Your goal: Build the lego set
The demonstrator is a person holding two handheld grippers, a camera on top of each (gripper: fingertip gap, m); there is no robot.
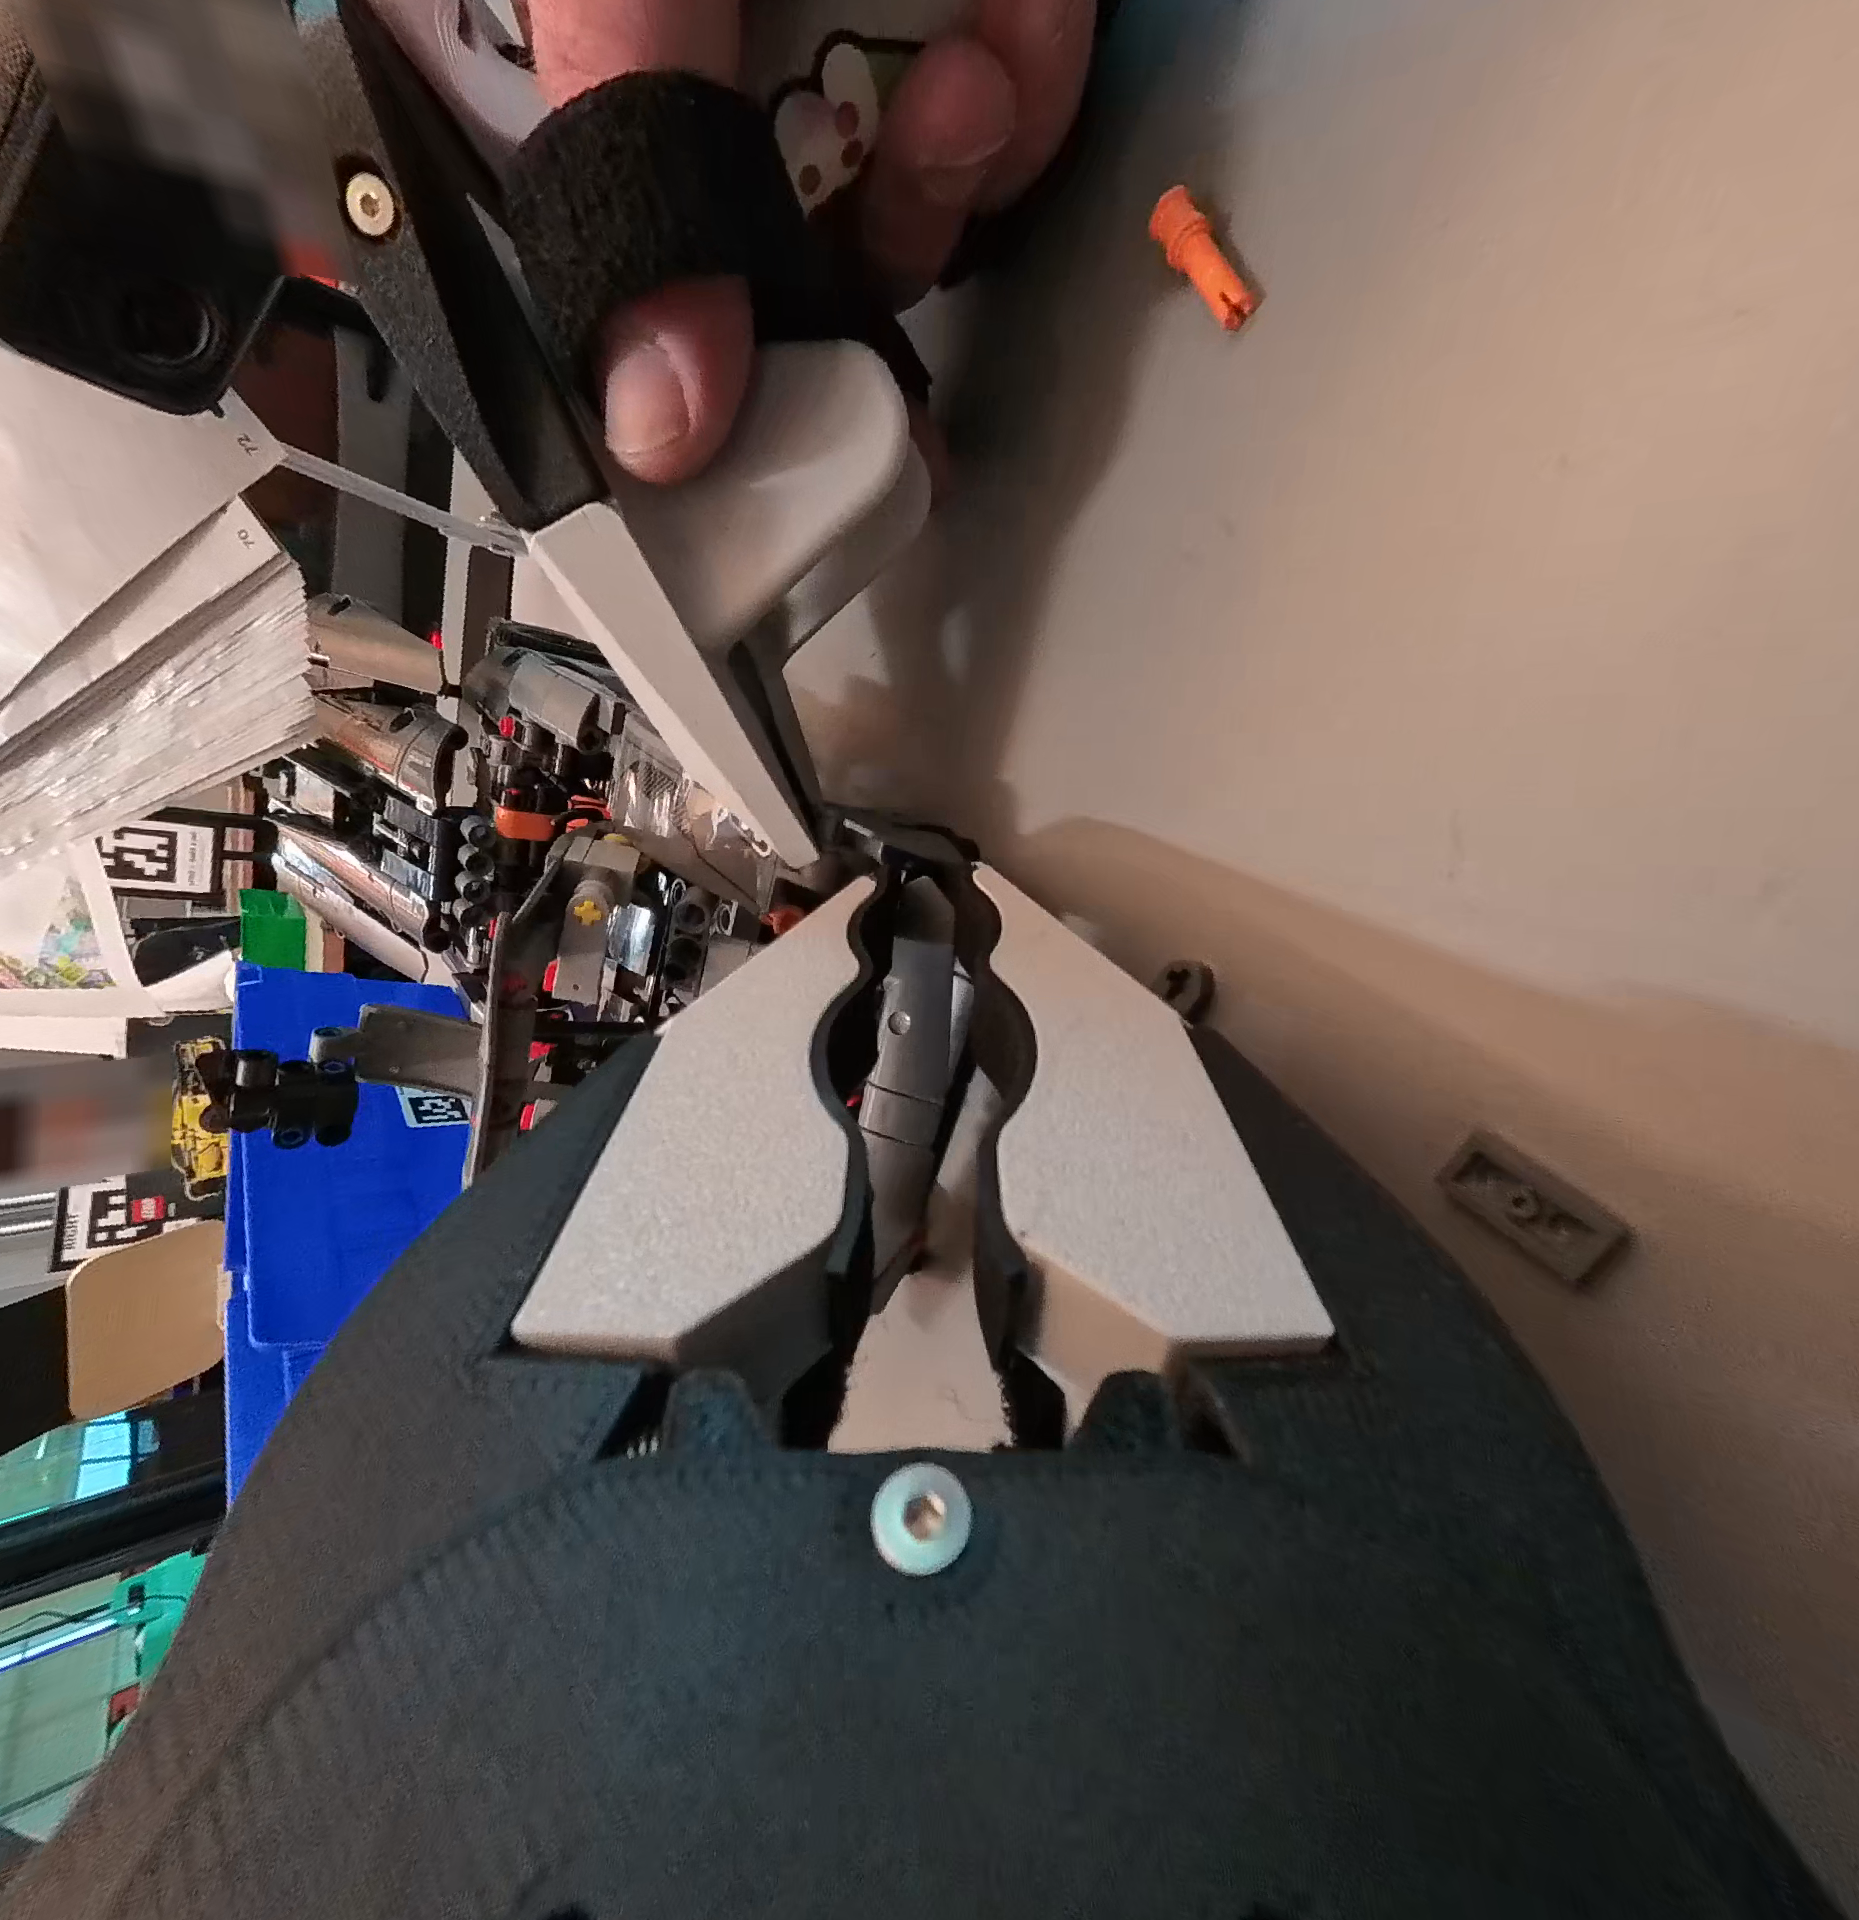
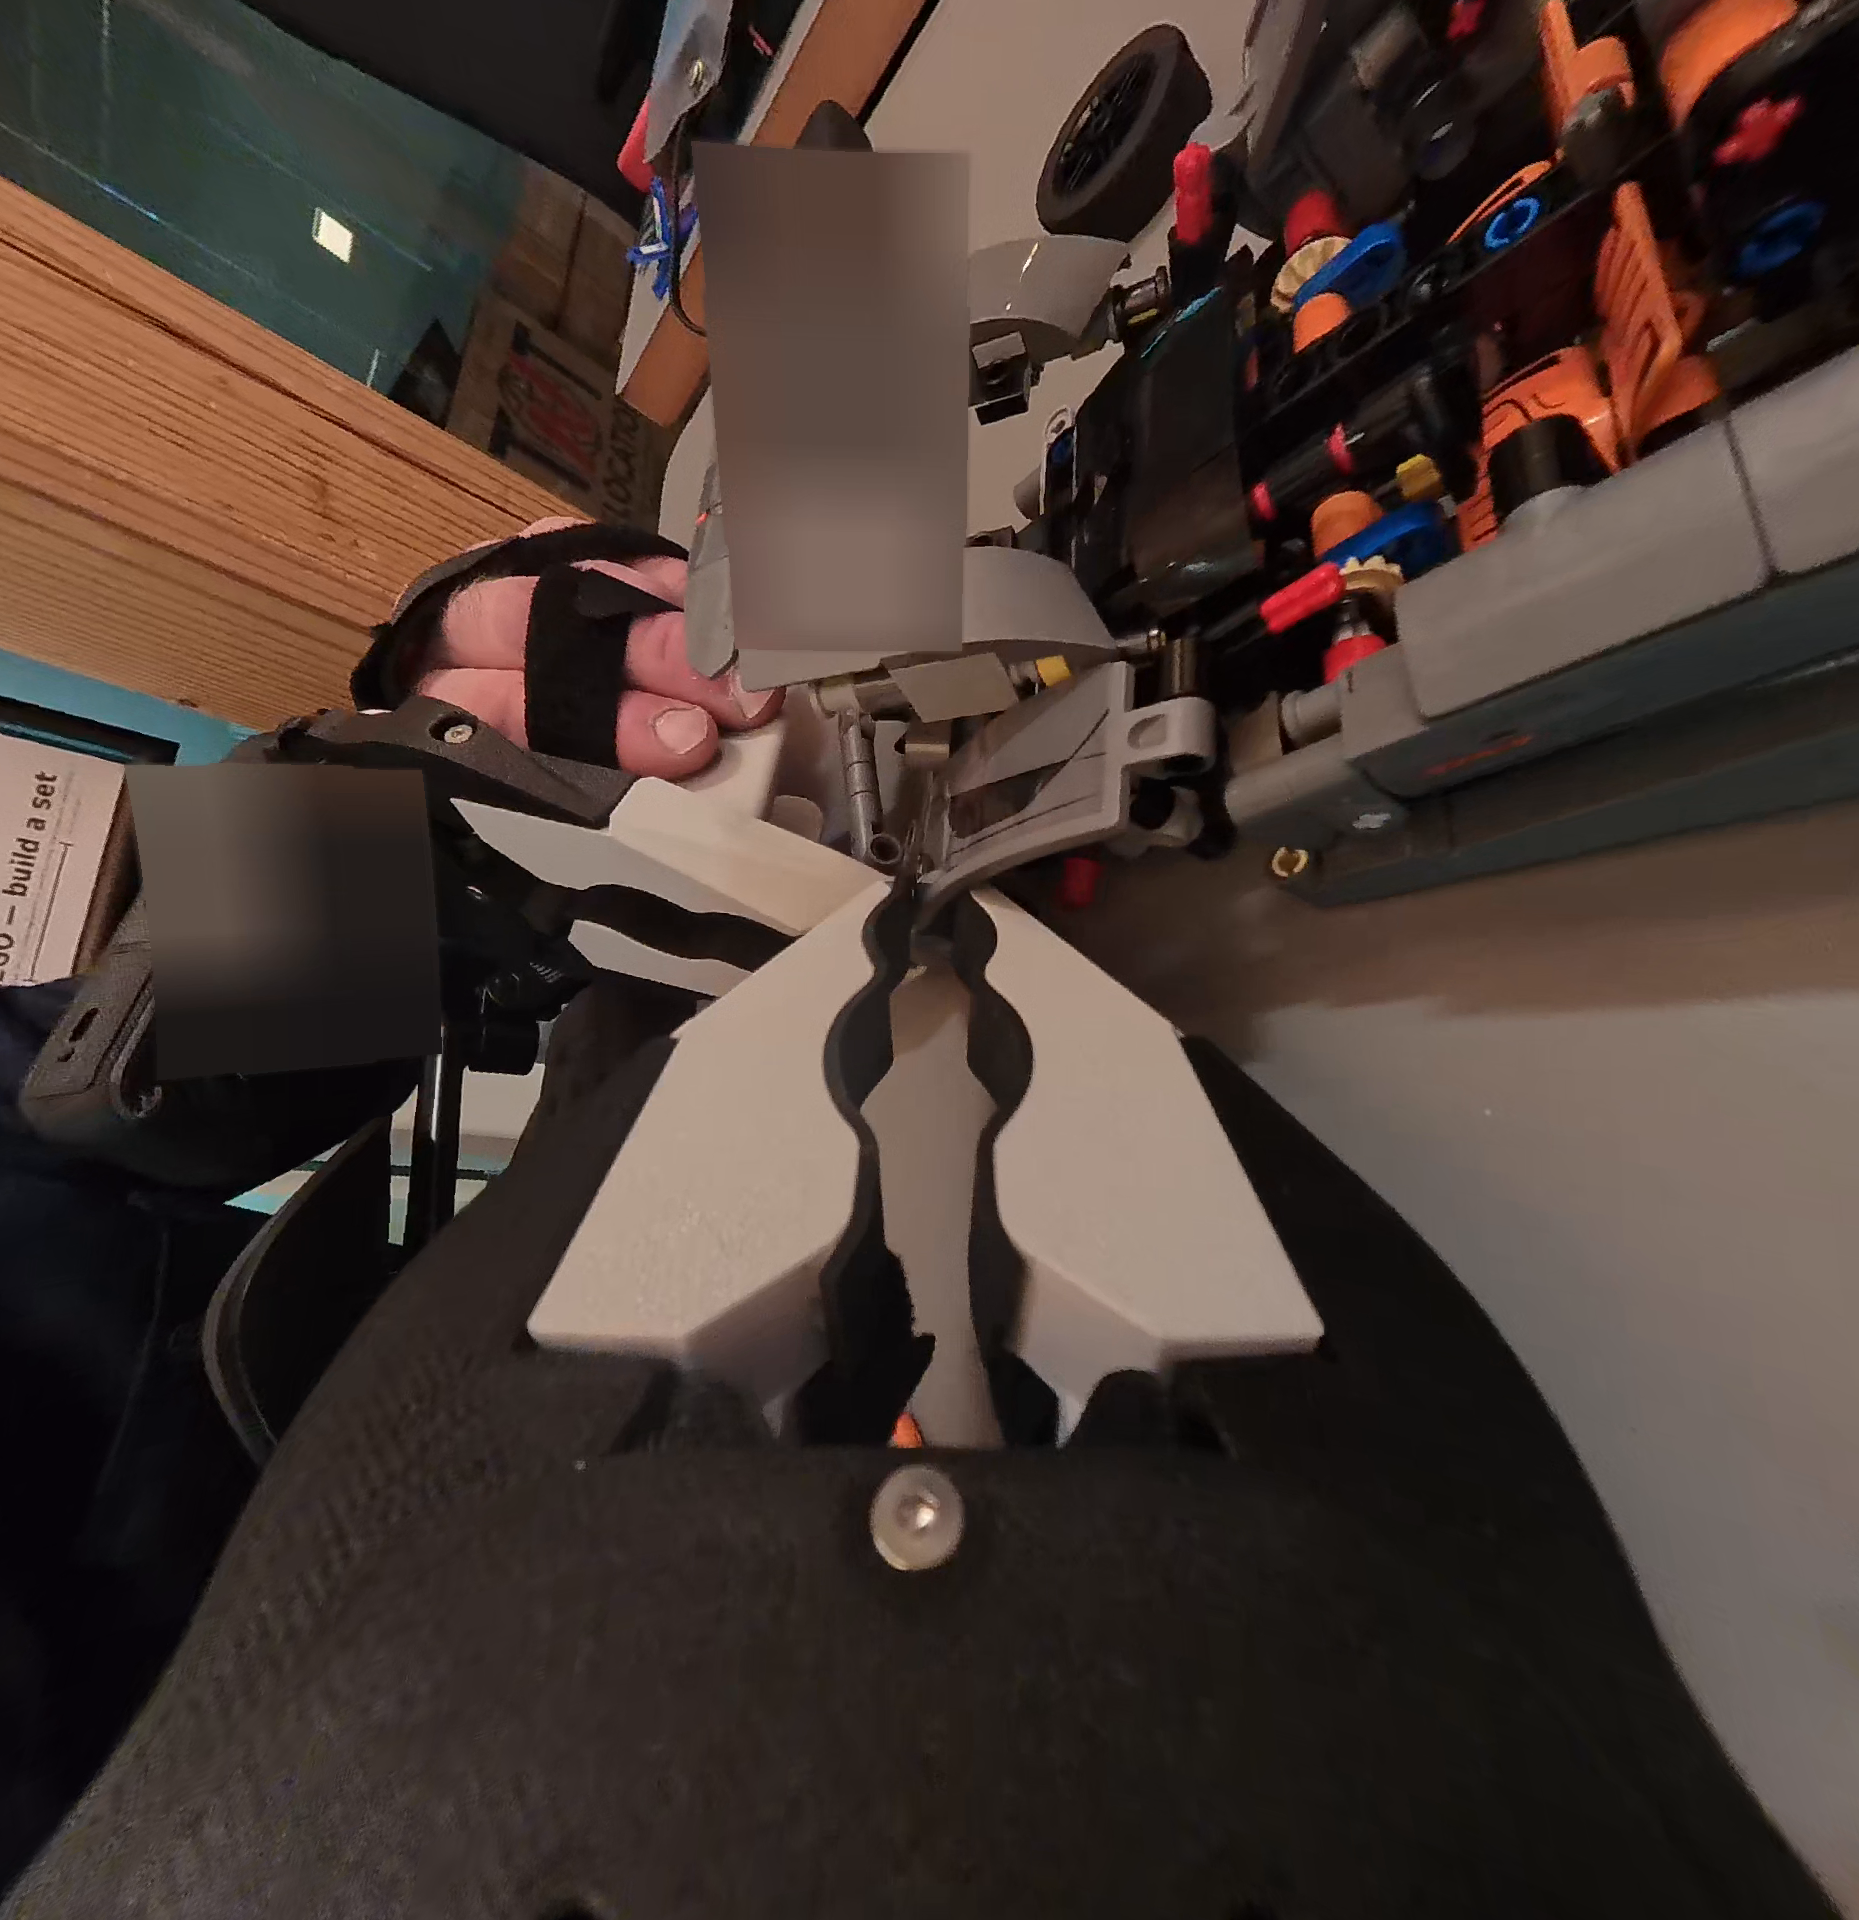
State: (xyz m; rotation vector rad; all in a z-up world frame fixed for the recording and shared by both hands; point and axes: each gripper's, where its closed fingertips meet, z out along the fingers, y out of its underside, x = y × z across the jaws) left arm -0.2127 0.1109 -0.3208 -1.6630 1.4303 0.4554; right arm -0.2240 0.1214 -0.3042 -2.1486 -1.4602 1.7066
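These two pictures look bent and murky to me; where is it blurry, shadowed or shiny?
Left wrist view: wide-angle bending curves the table; the top-left corner is smeared, the gripper casts a soft shadow, and the model's silver panels glint. Right wrist view: dimmer, the grey rectangles are masking laid on afterwards, and the orange and black parts at upper right are soft.

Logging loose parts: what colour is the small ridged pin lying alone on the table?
Orange; the small ridged pin shows best in the left wrist view, upper right.
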